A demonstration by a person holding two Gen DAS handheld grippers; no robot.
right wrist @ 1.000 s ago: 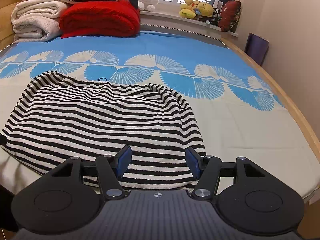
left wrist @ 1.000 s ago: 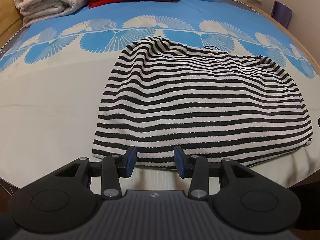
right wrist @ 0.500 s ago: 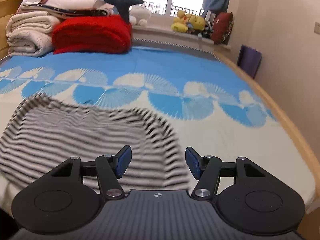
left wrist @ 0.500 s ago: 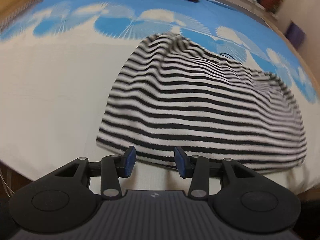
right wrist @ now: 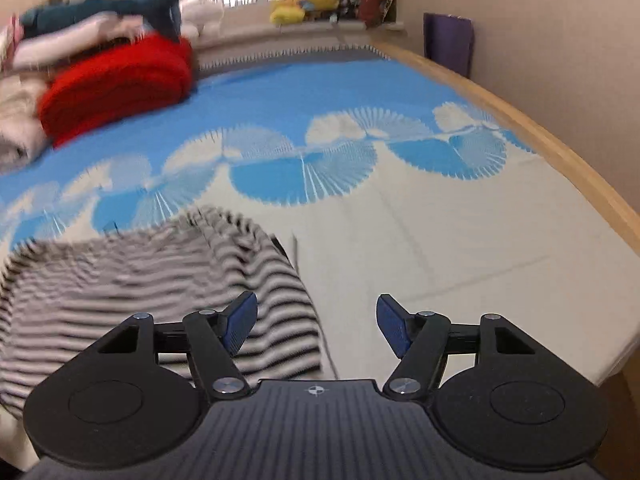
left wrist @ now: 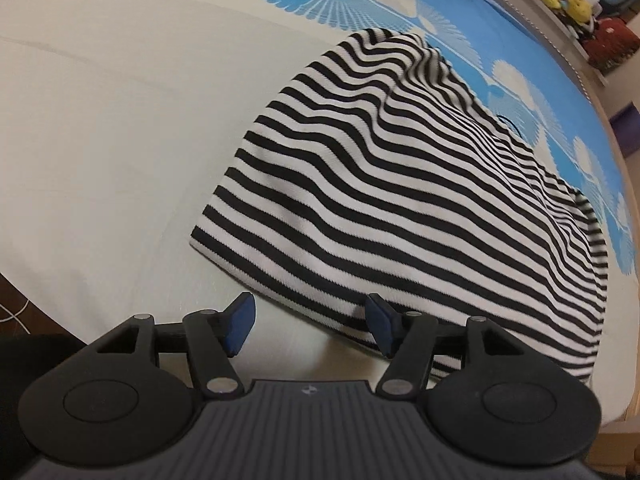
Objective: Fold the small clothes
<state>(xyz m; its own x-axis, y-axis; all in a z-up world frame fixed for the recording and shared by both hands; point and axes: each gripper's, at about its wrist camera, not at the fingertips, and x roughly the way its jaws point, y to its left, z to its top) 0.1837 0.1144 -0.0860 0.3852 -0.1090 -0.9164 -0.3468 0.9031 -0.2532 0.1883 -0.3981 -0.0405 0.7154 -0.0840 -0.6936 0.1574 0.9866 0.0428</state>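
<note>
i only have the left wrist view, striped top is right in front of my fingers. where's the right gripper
Observer: The right gripper is over the opposite near corner of the striped top, its fingers open with nothing between them.
Operator: what's past that corner
Observer: Bare cream bedspread, out to the wooden bed edge.
Operator: anything stacked at the far end
Observer: A folded red blanket with pale folded bedding beside it; that view is blurred.
</note>
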